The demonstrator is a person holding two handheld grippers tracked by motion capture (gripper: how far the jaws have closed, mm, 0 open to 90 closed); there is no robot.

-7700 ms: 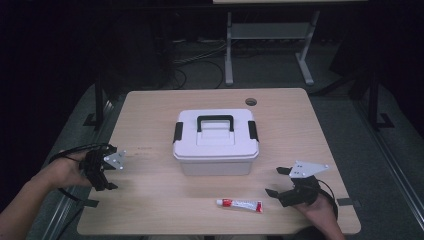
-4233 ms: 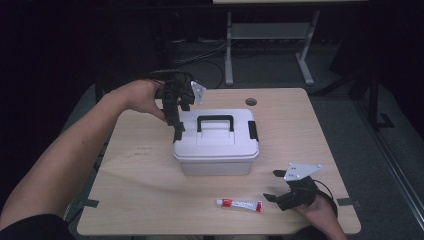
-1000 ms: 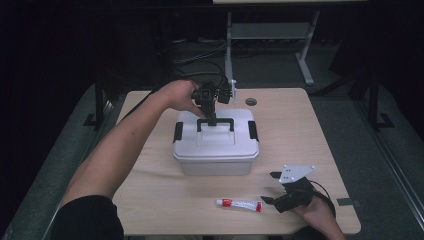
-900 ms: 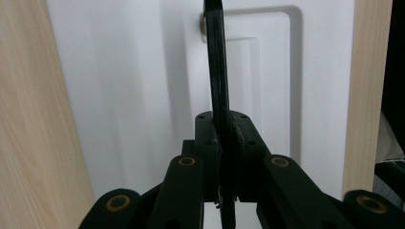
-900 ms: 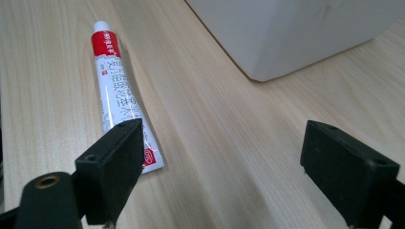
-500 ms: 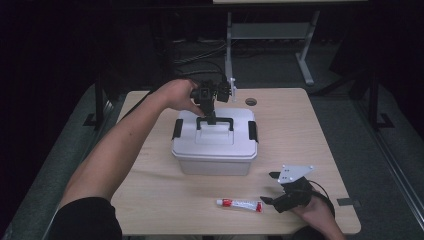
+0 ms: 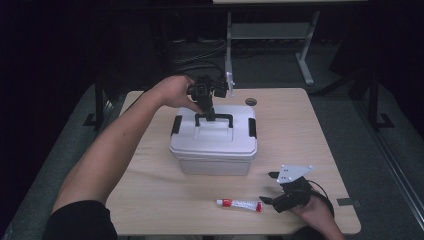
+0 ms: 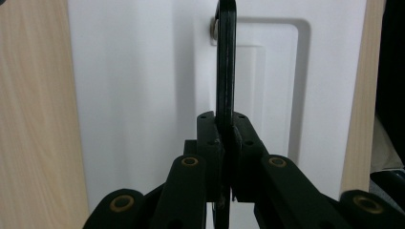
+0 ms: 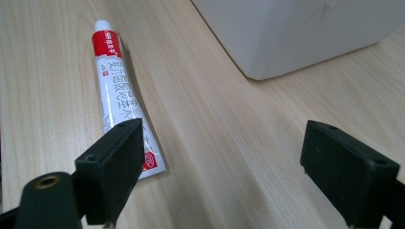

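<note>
Left gripper [image 7: 207, 111] now over the far middle of the table [image 7: 150, 185], clamped on the black handle [image 7: 215, 118] of the white box [image 7: 214, 145]. Left gripper view confirms: pads [image 8: 210, 138] pinched tight on the upright handle bar [image 8: 225, 62], white lid [image 8: 143, 95] below. Seconds ago parked at the near left edge, then at the box's left latch [image 7: 176, 125], then up onto the handle. Over the last second barely moved; handle raised off the lid, grip settled. Means: grasp done, next likely a lift of the lid or the whole box. Both side latches look dark against the wall; cannot tell whether undone. If still locked, whole box comes up instead of the lid.

Box itself unmoved, centre of table, slightly far of middle.

Right of that, tube [image 7: 239, 204] of ointment, red and white, lying flat near the front edge, just near of the box, same spot as before. Right gripper [image 7: 272, 200] resting at the near right, jaws spread wide, nothing between them, one pad [image 9: 117, 157] just beside the tube's [image 9: 122, 90] flat end. Not shifted throughout; probably waiting for the box to open before picking up the tube.
</note>
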